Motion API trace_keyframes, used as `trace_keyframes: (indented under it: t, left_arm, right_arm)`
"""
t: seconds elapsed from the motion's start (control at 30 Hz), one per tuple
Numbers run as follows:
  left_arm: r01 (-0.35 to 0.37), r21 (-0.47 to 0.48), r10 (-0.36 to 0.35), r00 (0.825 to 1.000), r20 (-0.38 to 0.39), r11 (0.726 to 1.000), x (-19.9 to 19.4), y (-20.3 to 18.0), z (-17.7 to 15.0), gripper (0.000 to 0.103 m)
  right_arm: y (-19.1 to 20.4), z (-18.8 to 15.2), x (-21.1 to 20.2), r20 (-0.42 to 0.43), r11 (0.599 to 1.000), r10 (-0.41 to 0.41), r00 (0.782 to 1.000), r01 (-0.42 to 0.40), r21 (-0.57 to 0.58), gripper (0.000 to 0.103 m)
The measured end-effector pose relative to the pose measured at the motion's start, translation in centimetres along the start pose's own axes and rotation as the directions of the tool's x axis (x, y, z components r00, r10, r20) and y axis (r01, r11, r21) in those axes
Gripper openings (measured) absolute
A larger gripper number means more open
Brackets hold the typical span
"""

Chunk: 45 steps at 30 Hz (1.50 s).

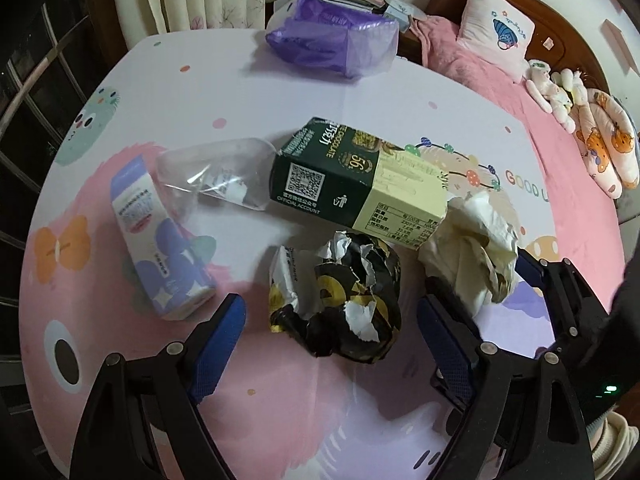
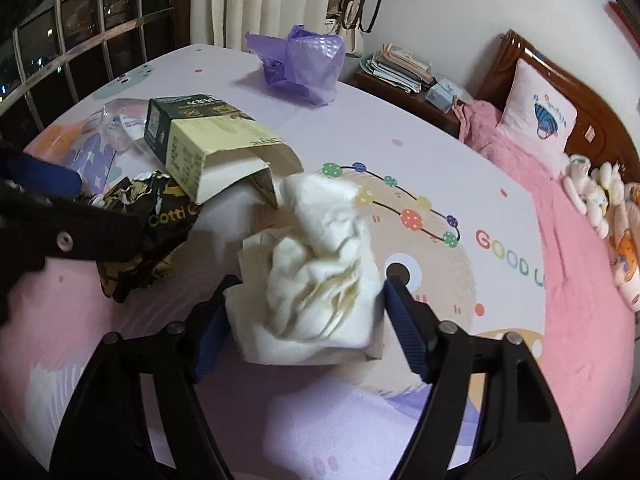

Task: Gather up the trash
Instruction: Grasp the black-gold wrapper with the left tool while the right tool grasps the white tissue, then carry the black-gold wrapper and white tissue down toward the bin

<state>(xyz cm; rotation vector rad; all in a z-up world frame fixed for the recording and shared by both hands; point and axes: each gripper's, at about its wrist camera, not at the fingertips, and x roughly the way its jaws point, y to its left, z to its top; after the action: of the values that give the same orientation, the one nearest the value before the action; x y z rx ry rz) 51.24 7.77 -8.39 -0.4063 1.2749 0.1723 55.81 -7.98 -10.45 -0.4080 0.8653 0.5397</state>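
Right gripper (image 2: 306, 300): jaws spread wide, the white crumpled tissue wad (image 2: 316, 280) being straddled on the tablecloth (image 2: 460, 360), not yet pinched.
Left gripper (image 1: 332, 312): released, the black-gold crumpled wrapper (image 1: 340, 296) being bracketed.
Handling: both are being judged light, soft, crushable; best pinched across the bulging middle.
Purple bag (image 2: 304, 66): thin film, lying well apart at the far edge.

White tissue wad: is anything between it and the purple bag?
Nothing visible. The tissue wad sits between the right gripper fingers; bare sheet runs up to the purple bag. The carton lies left of that line.
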Motion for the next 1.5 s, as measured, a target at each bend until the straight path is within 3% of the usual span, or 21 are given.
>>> trace_keyframes:
  t: [0.13,0.2,0.43,0.67,1.07,1.5]
  left_arm:
    - [-0.001,-0.02,0.0,1.0,-0.021,1.0,1.4,-0.1,0.5,0.074]
    - [0.002,-0.034,-0.003,1.0,-0.023,0.999,1.8,-0.2,0.5,0.073]
    - [-0.008,-0.004,0.008,0.999,0.038,1.0,1.0,-0.9,0.5,0.056]
    - [0.027,0.025,-0.029,0.998,0.048,0.999,-0.3,-1.5,-1.0,0.052]
    - [0.056,0.14,-0.068,0.994,0.082,0.989,-8.2,-0.2,-8.2,0.052]
    - [0.095,0.333,-0.149,0.978,0.142,0.938,-20.5,7.0,-18.6,0.052]
  right_arm:
    - [-0.9,-0.3,-0.4,0.011,0.998,0.035,0.999,-0.036,0.045,0.064]
    - [-1.2,-0.6,-0.6,0.011,0.998,0.036,0.999,-0.036,0.056,0.063]
    - [-2.9,-1.8,-2.2,0.004,0.984,0.099,0.995,-0.098,0.146,0.061]
    - [-3.6,-3.0,-4.8,0.014,0.972,0.112,0.994,-0.112,0.209,0.061]
    - [-0.1,-5.8,-12.2,0.027,0.954,0.129,0.991,-0.132,0.268,0.061]
    - [9.9,-10.0,-25.3,0.086,0.918,0.019,0.996,-0.052,0.394,0.061]
